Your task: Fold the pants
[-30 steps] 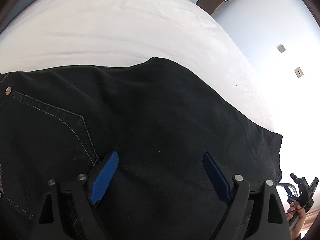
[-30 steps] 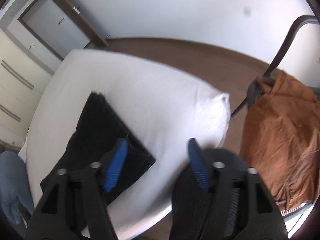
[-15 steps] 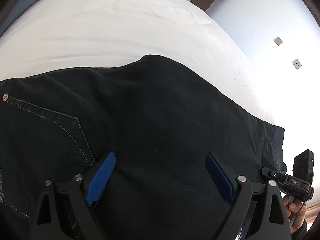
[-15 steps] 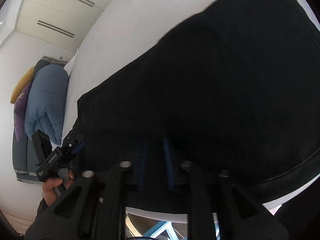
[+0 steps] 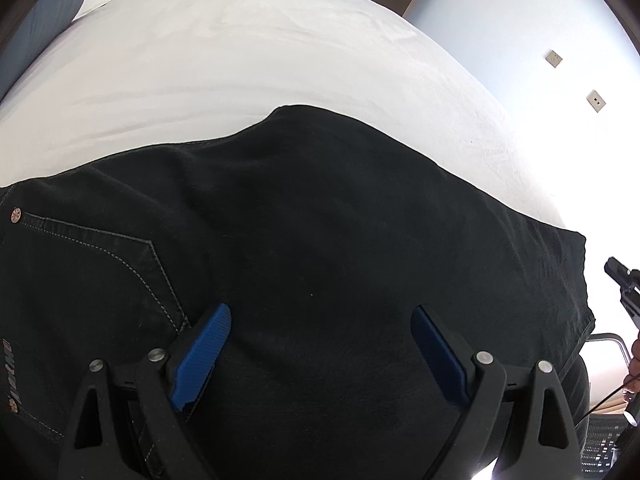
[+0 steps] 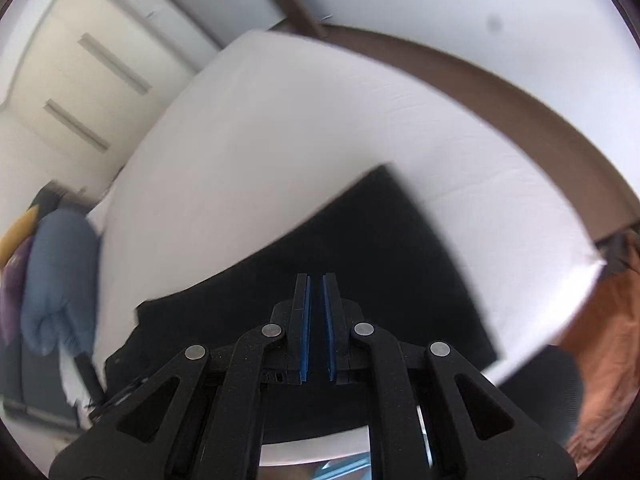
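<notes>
Black pants [image 5: 320,240] lie flat on the white bed [image 5: 260,60], a stitched back pocket at the left. My left gripper [image 5: 320,324] is open and empty, its blue pads just above the cloth. In the right wrist view the pants [image 6: 380,248] lie as a dark folded rectangle on the bed [image 6: 280,128]. My right gripper [image 6: 316,284] is shut with a thin slit between its blue pads, above the pants with nothing seen between them. The right gripper's body also shows at the right edge of the left wrist view [image 5: 624,284].
A blue pillow [image 6: 60,280] with yellow and purple cushions lies at the bed's left end. An orange garment [image 6: 608,320] hangs on a chair to the right. Cupboards and a dark door stand beyond the bed. The bed's near edge lies just below the pants.
My right gripper closed, dipped close to the pants, then rose and swung back; its view is blurred. My left gripper stayed open over the pants, hardly moving.
</notes>
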The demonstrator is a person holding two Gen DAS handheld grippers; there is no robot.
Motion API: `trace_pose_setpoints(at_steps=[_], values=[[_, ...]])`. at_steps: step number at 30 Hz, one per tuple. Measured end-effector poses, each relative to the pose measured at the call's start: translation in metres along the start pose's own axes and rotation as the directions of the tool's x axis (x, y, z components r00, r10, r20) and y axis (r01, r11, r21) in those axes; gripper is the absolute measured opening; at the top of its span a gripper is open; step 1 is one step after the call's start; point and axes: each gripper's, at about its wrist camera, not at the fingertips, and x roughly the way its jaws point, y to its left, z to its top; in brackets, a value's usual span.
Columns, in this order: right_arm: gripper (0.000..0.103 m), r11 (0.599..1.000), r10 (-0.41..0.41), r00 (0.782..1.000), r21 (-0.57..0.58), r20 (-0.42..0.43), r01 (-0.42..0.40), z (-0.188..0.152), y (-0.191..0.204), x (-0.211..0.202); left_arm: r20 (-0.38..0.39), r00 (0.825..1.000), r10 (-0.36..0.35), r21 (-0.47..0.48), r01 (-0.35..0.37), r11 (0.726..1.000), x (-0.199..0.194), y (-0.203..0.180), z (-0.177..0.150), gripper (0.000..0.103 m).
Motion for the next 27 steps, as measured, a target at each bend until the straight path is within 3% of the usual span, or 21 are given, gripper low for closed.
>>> trace_pose_setpoints(at_steps=[3,6,9,10,12,13,14,17,20,22,23,25,27], values=[[0.008,0.982,0.146,0.980,-0.100,-0.136,-0.160,-0.004,0.065,0.060,0.002,1.000,0.005,0.009,-0.005,1.000,0.001,-0.002,-0.001,0.093],[0.008,0.954,0.232,0.936,-0.127,-0.265,-0.272,-0.007,0.107,0.120,0.000,1.000,0.007,0.013,-0.007,1.000,0.002,-0.004,-0.002,0.093],[0.008,0.938,0.275,0.886,-0.098,-0.372,-0.332,-0.010,0.128,0.174,-0.002,1.000,0.011,0.018,-0.011,1.000,0.005,-0.009,-0.004,0.095],[0.008,0.941,0.268,0.881,-0.092,-0.391,-0.327,-0.010,0.127,0.192,-0.002,1.000,0.012,0.021,-0.012,1.000,0.006,-0.011,-0.004,0.095],[0.007,0.962,0.165,0.898,-0.134,-0.408,-0.238,-0.031,0.122,0.221,-0.002,1.000,0.020,0.033,-0.020,0.999,0.008,-0.014,-0.005,0.097],[0.000,0.972,0.124,0.910,-0.134,-0.395,-0.190,-0.033,0.108,0.227,-0.003,1.000,0.026,0.042,-0.026,0.999,0.008,-0.016,-0.006,0.097],[0.000,0.979,0.154,0.916,-0.068,-0.369,-0.192,-0.028,0.085,0.227,-0.003,0.999,0.032,0.051,-0.031,0.998,0.009,-0.018,-0.007,0.097],[0.000,0.989,0.141,0.959,0.088,-0.246,-0.123,-0.009,0.019,0.202,-0.003,0.999,0.032,0.058,-0.032,0.998,0.008,-0.022,-0.008,0.097],[0.000,0.990,0.047,0.986,0.141,-0.163,-0.024,0.005,-0.033,0.163,-0.007,0.999,0.049,0.035,-0.049,0.998,-0.002,-0.028,-0.001,0.084],[0.000,0.995,-0.026,0.991,0.092,-0.134,0.039,0.010,-0.041,0.149,0.026,0.999,0.020,0.043,-0.022,0.999,-0.013,-0.036,0.008,0.084],[0.000,0.996,-0.026,0.991,0.078,-0.134,0.036,0.011,-0.046,0.148,0.032,0.999,0.012,0.064,-0.014,0.998,-0.014,-0.044,0.012,0.083],[0.000,0.996,0.004,0.992,0.083,-0.128,0.007,0.009,-0.051,0.153,0.000,1.000,-0.019,0.133,0.019,0.991,-0.003,-0.063,0.024,0.076],[0.000,0.993,0.020,0.992,0.117,-0.121,-0.006,0.011,-0.055,0.159,-0.058,0.998,-0.031,0.202,0.042,0.979,0.016,-0.079,0.032,0.058]])
